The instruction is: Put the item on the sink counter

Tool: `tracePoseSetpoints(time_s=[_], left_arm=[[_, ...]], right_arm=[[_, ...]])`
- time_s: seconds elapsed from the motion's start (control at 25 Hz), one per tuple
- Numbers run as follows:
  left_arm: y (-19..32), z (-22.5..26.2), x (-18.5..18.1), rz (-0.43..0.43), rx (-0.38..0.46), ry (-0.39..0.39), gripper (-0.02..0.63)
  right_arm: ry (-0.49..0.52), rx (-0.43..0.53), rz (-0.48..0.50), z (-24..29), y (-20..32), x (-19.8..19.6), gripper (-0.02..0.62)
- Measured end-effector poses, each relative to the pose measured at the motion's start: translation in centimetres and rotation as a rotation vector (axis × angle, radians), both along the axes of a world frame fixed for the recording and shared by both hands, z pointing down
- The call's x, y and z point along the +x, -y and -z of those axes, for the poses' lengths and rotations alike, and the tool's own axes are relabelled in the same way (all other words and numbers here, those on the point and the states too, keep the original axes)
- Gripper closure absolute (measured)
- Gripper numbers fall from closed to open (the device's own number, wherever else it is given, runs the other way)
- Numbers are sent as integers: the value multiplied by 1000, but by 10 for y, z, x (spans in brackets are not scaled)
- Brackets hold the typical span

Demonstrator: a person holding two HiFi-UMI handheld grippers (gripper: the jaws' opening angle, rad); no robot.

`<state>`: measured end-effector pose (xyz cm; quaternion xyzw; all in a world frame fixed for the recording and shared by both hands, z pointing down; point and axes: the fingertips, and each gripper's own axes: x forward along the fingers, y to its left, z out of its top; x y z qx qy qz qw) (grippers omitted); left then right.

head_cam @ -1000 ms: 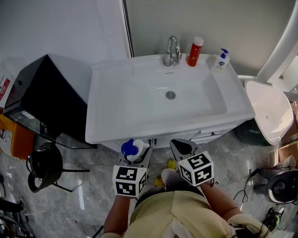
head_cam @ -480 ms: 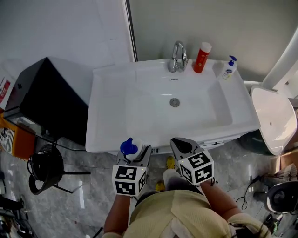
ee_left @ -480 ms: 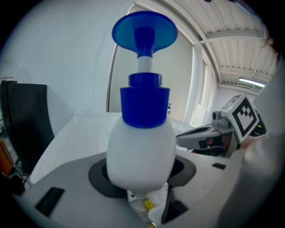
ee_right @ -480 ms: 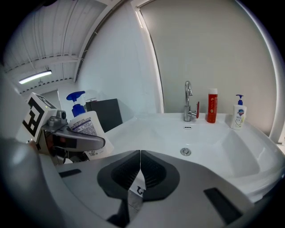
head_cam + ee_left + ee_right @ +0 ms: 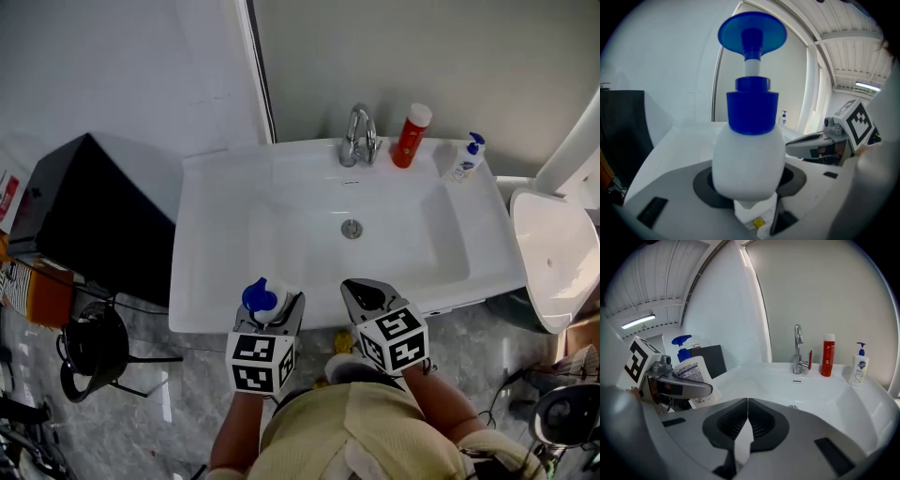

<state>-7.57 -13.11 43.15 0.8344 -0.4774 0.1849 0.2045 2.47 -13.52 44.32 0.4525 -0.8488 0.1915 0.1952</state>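
**A:** What takes up most of the view?

**B:** A white sink (image 5: 253, 234) against the wall, with a flat desk (image 5: 309, 155) round its basin. A black cabinet (image 5: 94, 216) stands just beside it on the left and a white toilet (image 5: 553, 253) on the right. Below them is a grey marbled floor (image 5: 178, 394).

**A:** And the person?

**B:** The person stands at the sink's front edge with a claw in each hand. The left claw (image 5: 274, 309) is clamped on a pump bottle (image 5: 267, 300), with one pad pressing each side of the lower white body. The right claw (image 5: 747, 416) holds nothing, and its jaws are closed with the tips touching.

**A:** Which way does the bottle point?

**B:** Its long axis runs roughly upright, crosswise to the line of the claw that grips it. The blue pump head is at the top, clear above the jaws. In the right gripper view, the printed label faces the right claw.

**A:** Where is it relative to the sink?

**B:** It is held in the air and shows against the front edge, left of the drain (image 5: 352, 228). The two claws are side by side, near each other but apart.

**A:** What stands on the desk?

**B:** Three things stand along the back. A chrome tap (image 5: 359, 136) is in the middle, with a red bottle (image 5: 411, 136) with a white cap just to its right. A small soap bottle (image 5: 466, 159) with a blue pump is toward the right corner. All three are upright and well apart from the held bottle.
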Motion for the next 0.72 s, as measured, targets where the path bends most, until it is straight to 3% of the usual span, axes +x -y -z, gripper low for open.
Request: tracePoseSetpoints(time_s=[0.72], left_arm=[[86, -3, 26, 79, -8, 31, 374]], right_arm=[[16, -26, 43, -10, 74, 41, 571]])
